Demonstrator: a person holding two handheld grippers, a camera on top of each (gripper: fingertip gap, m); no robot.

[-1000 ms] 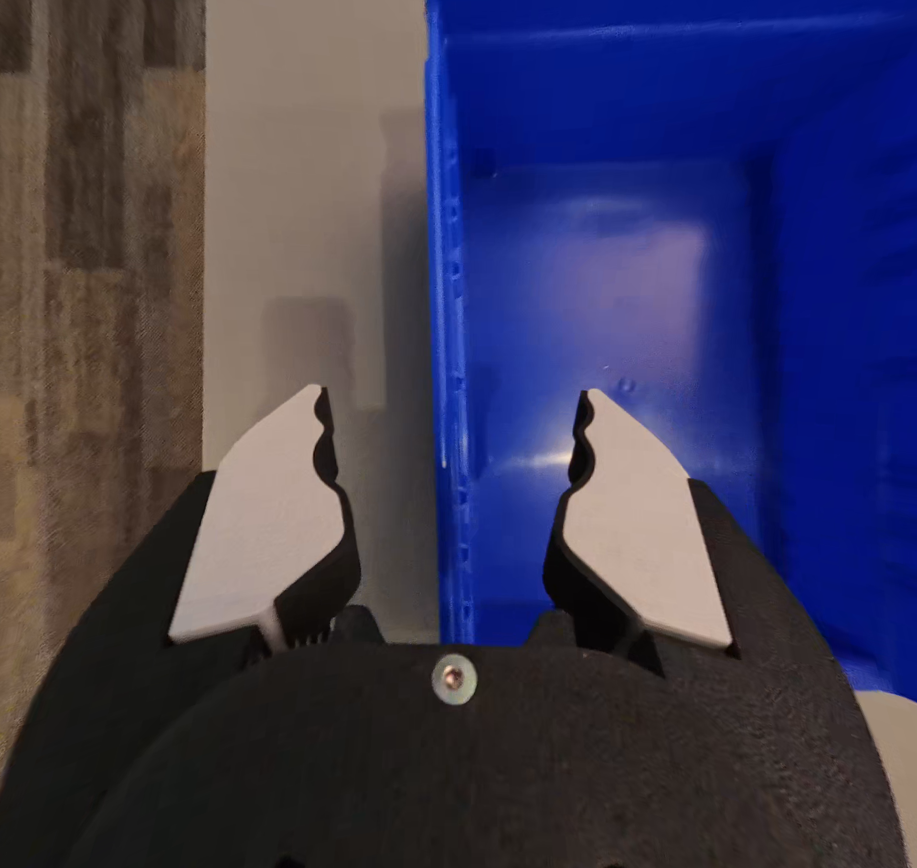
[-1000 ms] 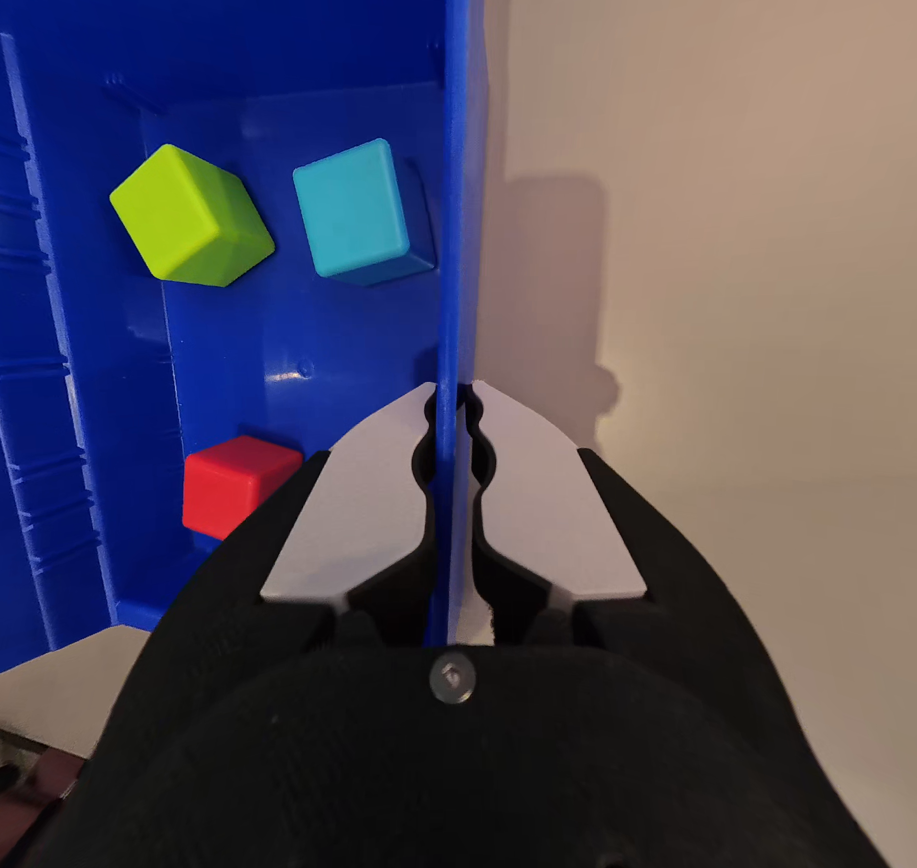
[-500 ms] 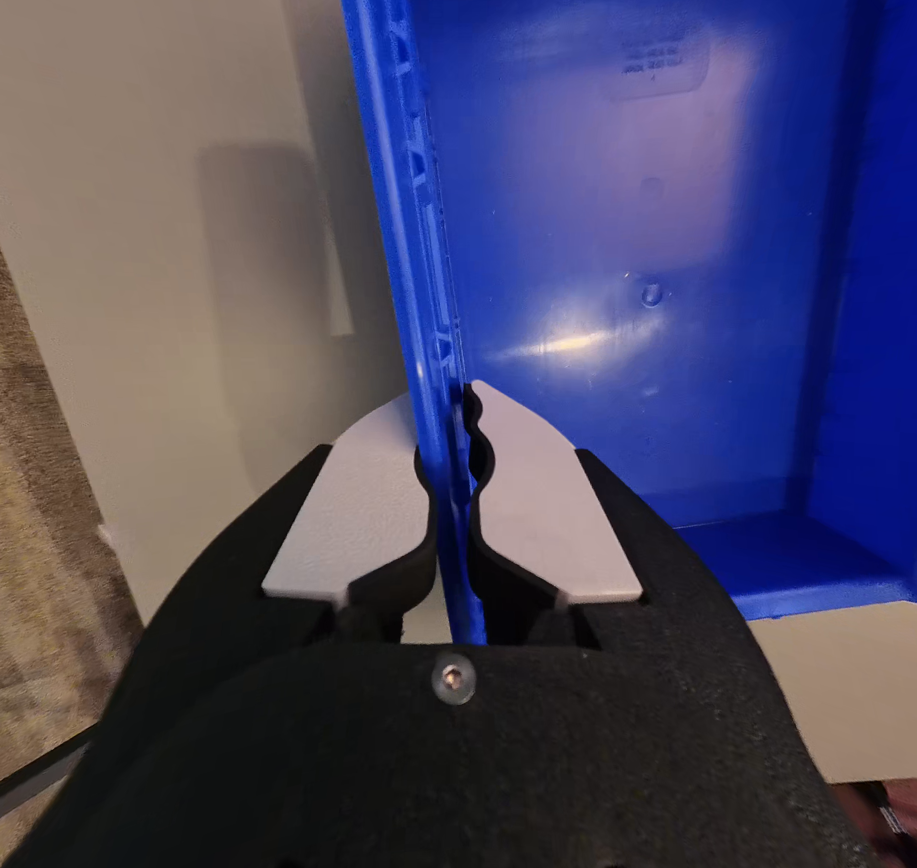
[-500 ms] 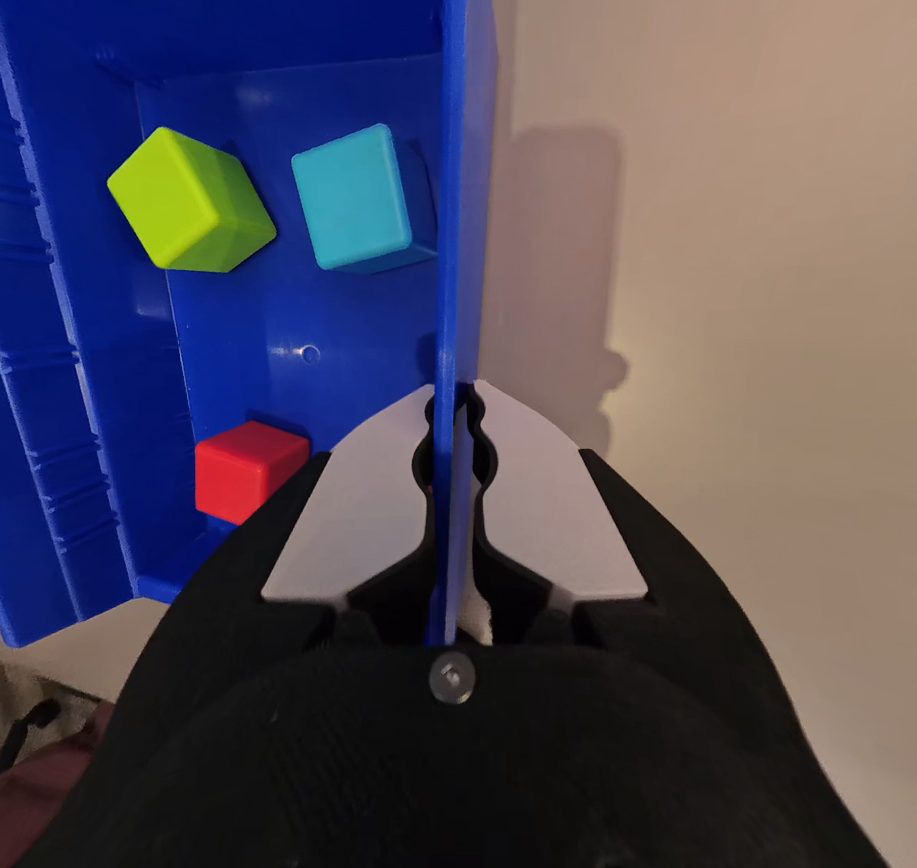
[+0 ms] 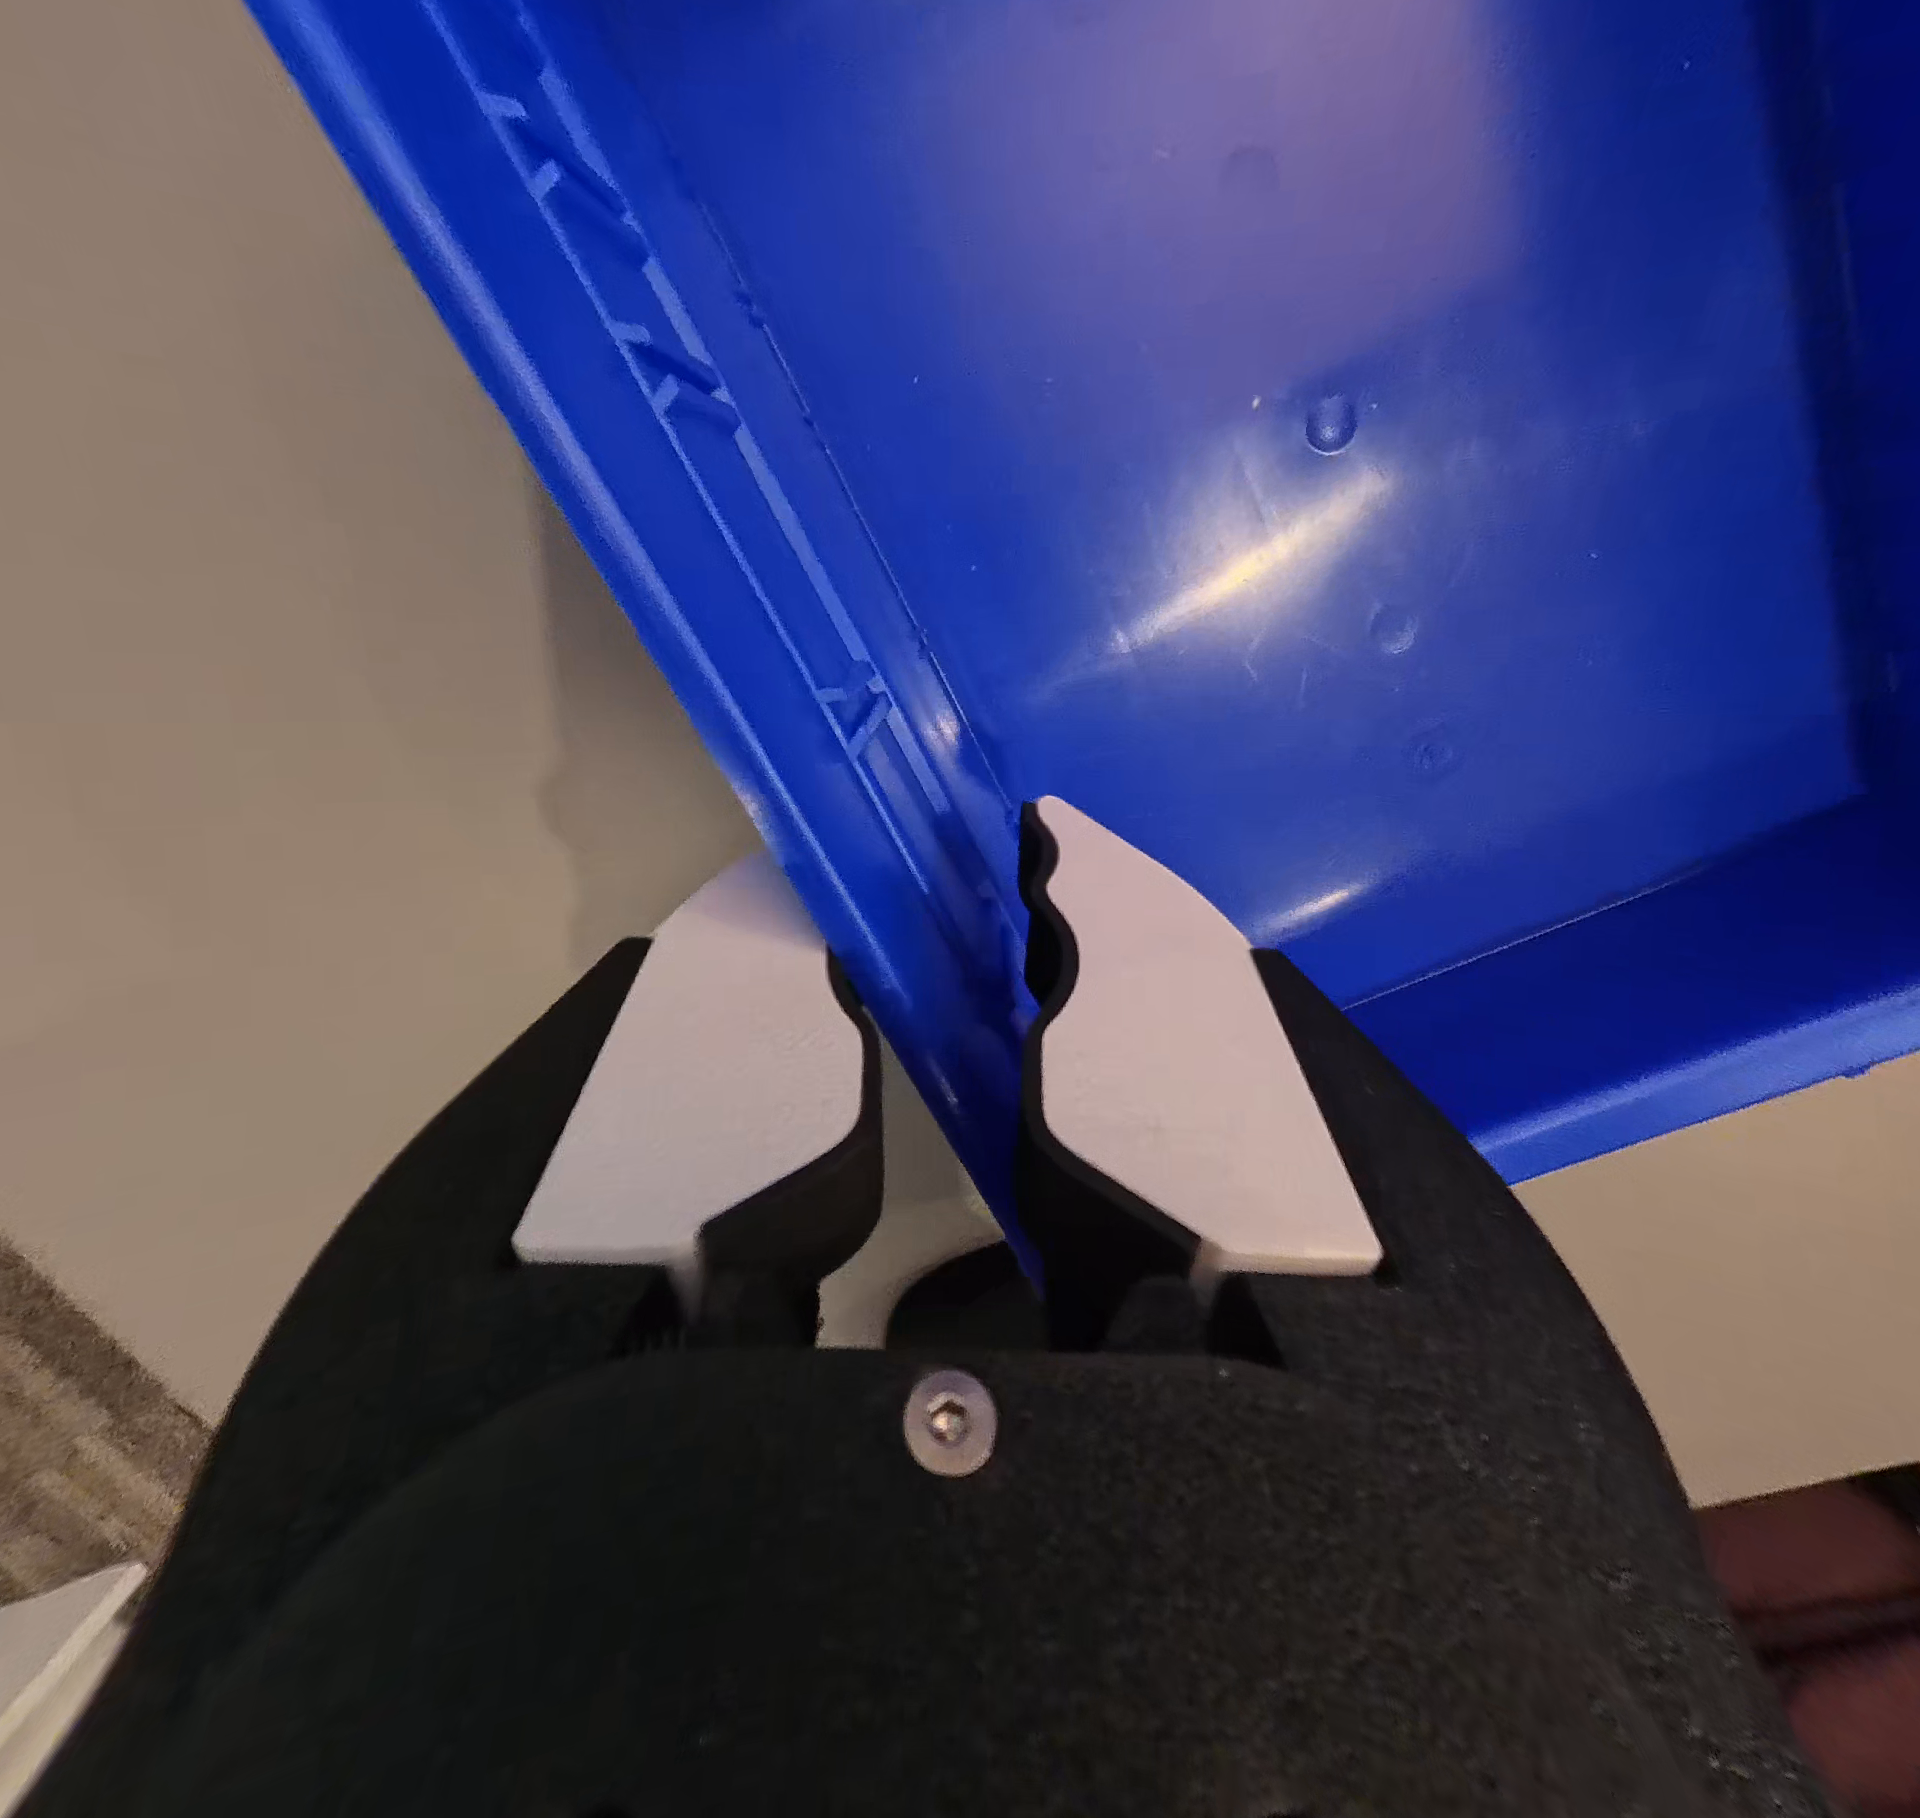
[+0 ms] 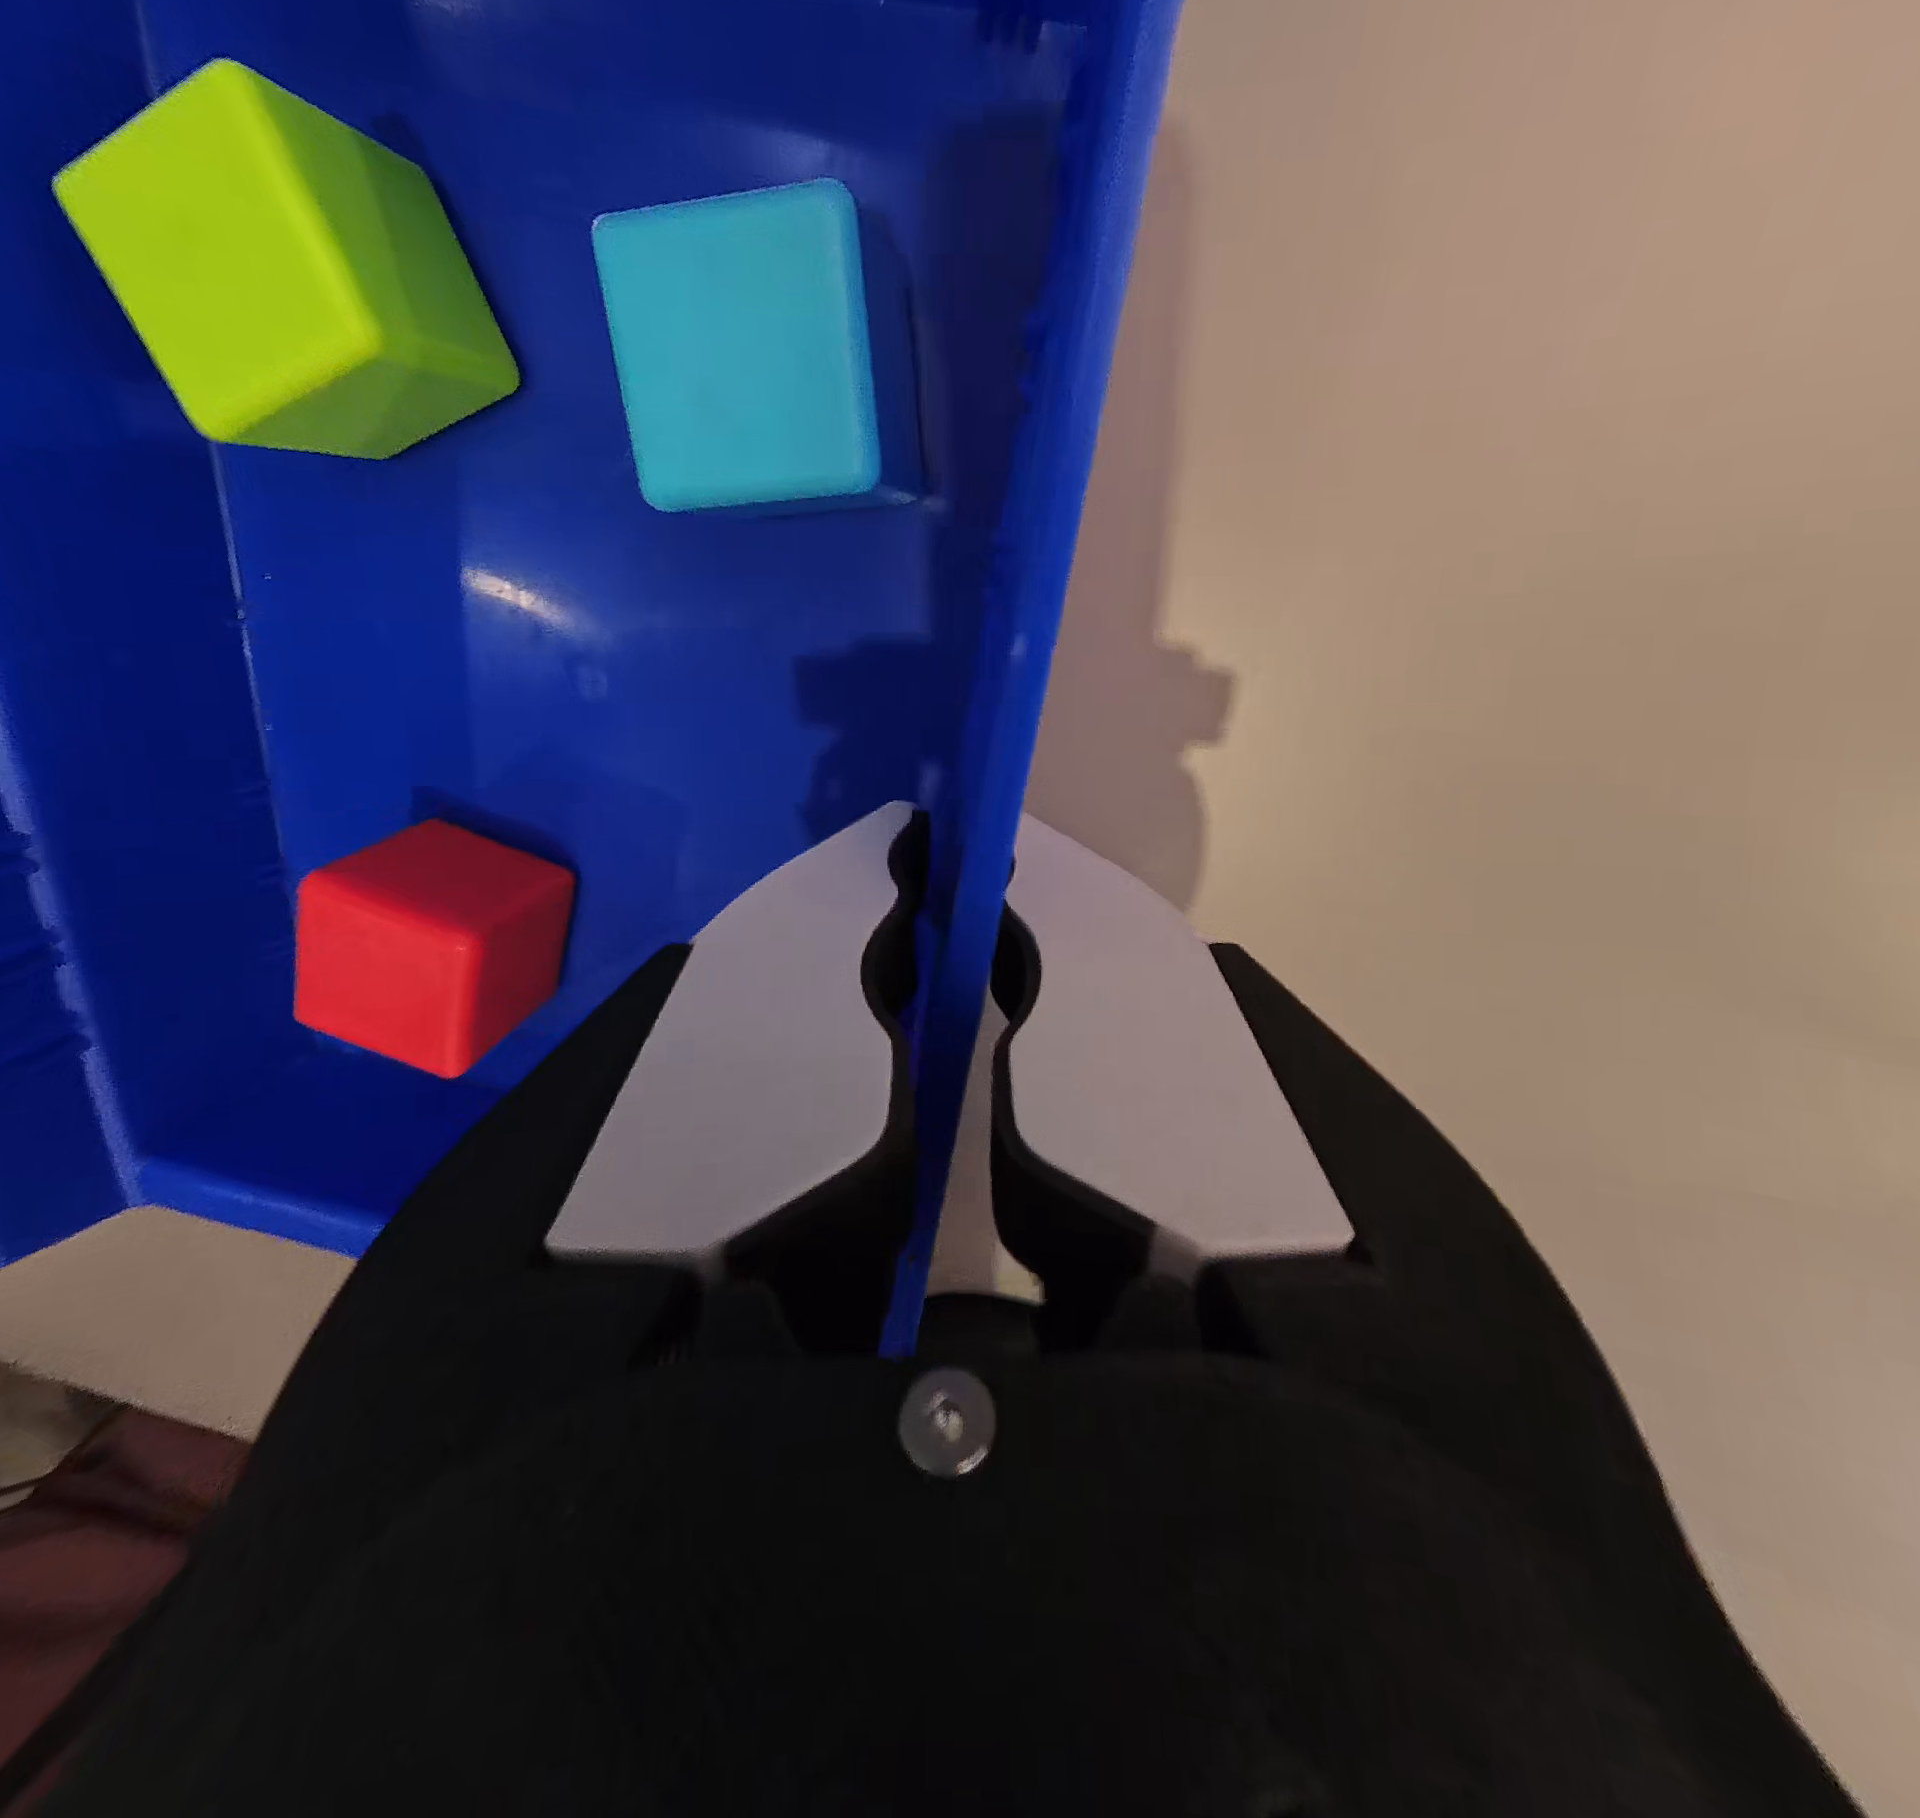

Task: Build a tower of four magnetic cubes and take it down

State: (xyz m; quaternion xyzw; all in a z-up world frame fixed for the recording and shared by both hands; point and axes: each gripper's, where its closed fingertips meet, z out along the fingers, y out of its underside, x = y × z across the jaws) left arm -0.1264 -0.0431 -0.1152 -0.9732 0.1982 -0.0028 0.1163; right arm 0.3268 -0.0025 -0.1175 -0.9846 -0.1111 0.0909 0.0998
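A blue plastic bin is held by both grippers. My left gripper is shut on the bin's left wall, and the bin looks tilted in this view. My right gripper is shut on the bin's right wall. In the right wrist view three cubes lie on the bin floor: a lime green cube at the far left, a cyan cube near the right wall, and a red cube close to my left finger. The part of the bin floor in the left wrist view holds nothing.
The bin sits over a pale beige table that also shows in the left wrist view. Patterned carpet shows past the table's left edge. A dark reddish thing lies below the near edge. There is about 45 cm between the tips of the two grippers.
My left gripper went from open beside the bin to shut on its left wall. The bin has since swung and tilted in the left view. The cubes have come nearer in the right view.
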